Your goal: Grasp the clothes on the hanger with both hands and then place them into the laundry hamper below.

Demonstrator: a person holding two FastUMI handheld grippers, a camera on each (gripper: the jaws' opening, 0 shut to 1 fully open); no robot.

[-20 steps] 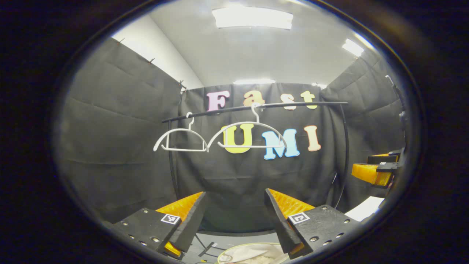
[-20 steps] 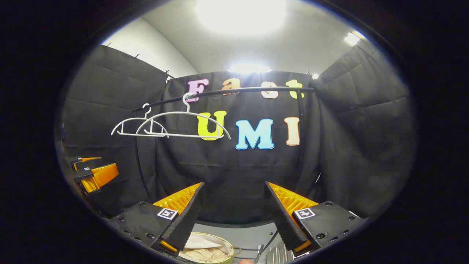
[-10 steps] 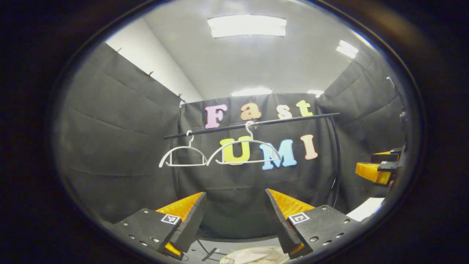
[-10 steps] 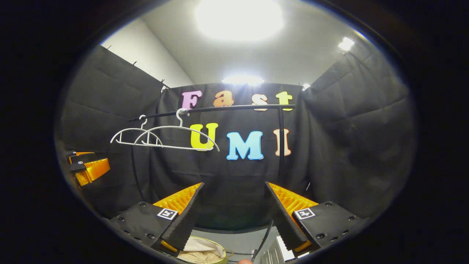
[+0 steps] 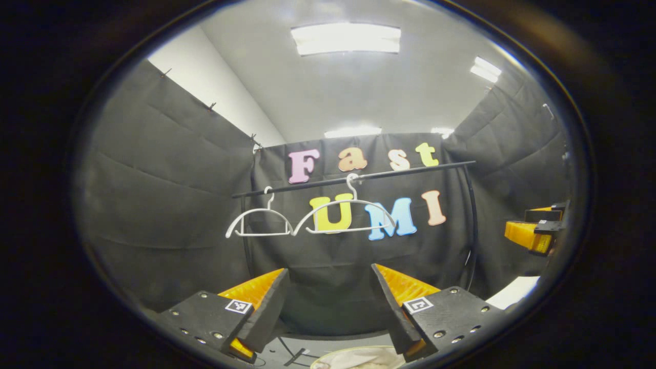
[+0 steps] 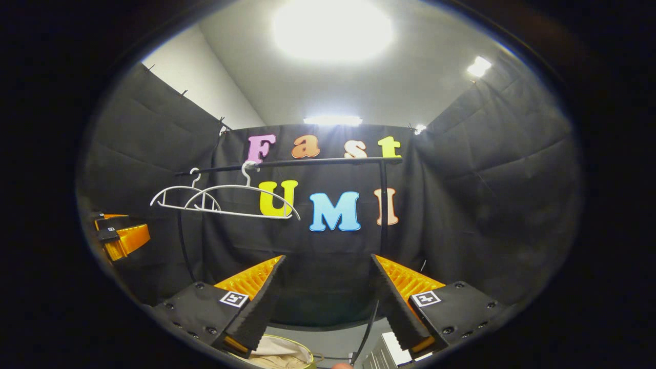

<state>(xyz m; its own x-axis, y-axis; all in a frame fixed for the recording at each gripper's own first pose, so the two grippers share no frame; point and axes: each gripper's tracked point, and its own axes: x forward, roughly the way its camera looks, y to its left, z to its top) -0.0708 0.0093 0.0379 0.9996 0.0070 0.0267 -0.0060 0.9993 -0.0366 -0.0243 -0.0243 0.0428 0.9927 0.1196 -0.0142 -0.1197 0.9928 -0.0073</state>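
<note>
I have both tools spread wide and holding nothing: the left gripper (image 5: 328,302) and the right gripper (image 6: 328,302) each show a wide gap between their fingers with only the dark wall behind. Ahead, the rail (image 5: 353,178) carries two white hangers (image 5: 344,215), and both hang bare, side by side and nearly touching at their tips. Low in the right gripper view I can see the hamper (image 6: 279,354) with pale clothes (image 6: 281,349) bunched inside it; the left gripper view catches the same rim and cloth at its bottom edge, though that edge is too cropped for me to say how well the load sits. The right gripper also shows at the far right of the left gripper view, well apart from mine. I judge the drop is done and I am in the backing-off stage. The next move, I think, calls only for keeping both tools clear of hangers and rail.
</note>
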